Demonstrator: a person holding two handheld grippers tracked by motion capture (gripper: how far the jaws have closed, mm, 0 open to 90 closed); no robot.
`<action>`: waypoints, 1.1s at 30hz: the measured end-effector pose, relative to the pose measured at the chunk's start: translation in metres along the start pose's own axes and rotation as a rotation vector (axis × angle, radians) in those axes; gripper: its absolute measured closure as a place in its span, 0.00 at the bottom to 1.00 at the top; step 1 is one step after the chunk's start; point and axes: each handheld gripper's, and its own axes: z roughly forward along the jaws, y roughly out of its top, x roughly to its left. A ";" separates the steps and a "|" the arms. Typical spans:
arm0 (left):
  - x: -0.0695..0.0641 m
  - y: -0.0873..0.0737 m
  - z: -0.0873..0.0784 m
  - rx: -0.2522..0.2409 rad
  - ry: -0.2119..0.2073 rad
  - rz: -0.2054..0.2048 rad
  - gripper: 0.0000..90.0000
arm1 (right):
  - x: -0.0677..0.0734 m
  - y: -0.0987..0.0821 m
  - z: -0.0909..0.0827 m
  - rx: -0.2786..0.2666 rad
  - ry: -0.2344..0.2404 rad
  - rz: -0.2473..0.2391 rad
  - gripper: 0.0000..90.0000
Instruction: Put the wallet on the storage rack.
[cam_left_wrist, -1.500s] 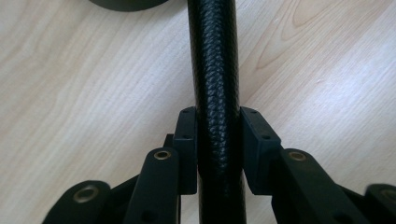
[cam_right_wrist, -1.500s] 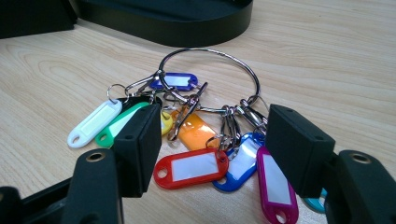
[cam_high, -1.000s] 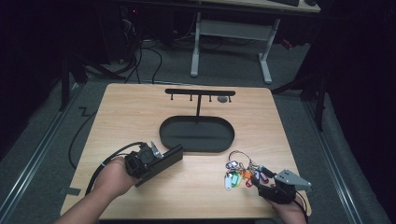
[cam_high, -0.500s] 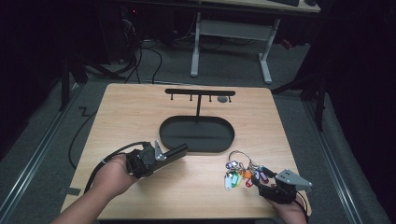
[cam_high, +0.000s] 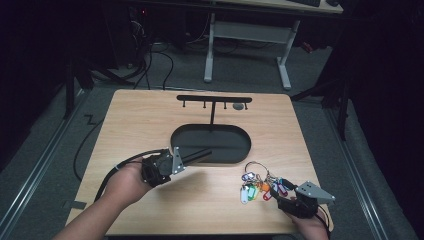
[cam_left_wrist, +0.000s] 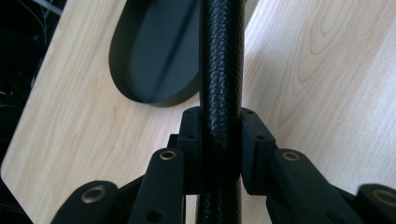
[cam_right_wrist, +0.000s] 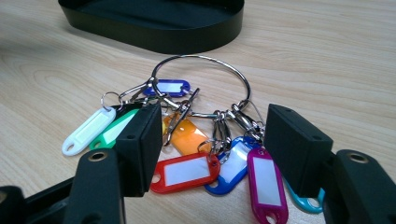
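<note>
A bunch of coloured key tags (cam_high: 256, 186) on a metal ring lies on the wooden table at the front right. My right gripper (cam_high: 281, 194) stands open over it; in the right gripper view its jaws (cam_right_wrist: 215, 144) straddle the tags (cam_right_wrist: 184, 171) without pressing them. My left gripper (cam_high: 186, 160) is at the front left, lifted off the table. It is shut on a black textured rod (cam_left_wrist: 220, 70), which runs between the pads and points toward the oval black base (cam_high: 235, 150). A black T-shaped hook rack (cam_high: 214, 99) rises from that base.
The wooden table (cam_high: 150, 115) has bare room at the left and back. The oval base (cam_right_wrist: 154, 37) lies just beyond the key tags. Cables trail from both grippers off the front edge. A desk frame and floor cables stand beyond the table.
My left gripper has risen a little and edged toward the oval base, the rod still in its jaws. The right gripper and the key tags have stayed put.
</note>
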 end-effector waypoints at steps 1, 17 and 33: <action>0.002 0.002 0.001 0.001 0.002 0.005 0.82 | -0.001 0.000 0.000 -0.002 -0.002 0.001 0.42; 0.009 0.020 0.020 -0.024 0.079 0.089 0.82 | -0.002 -0.005 -0.008 -0.025 -0.007 0.012 0.42; 0.016 0.051 0.044 -0.033 0.120 0.178 0.82 | -0.002 -0.011 -0.020 -0.040 -0.024 0.006 0.42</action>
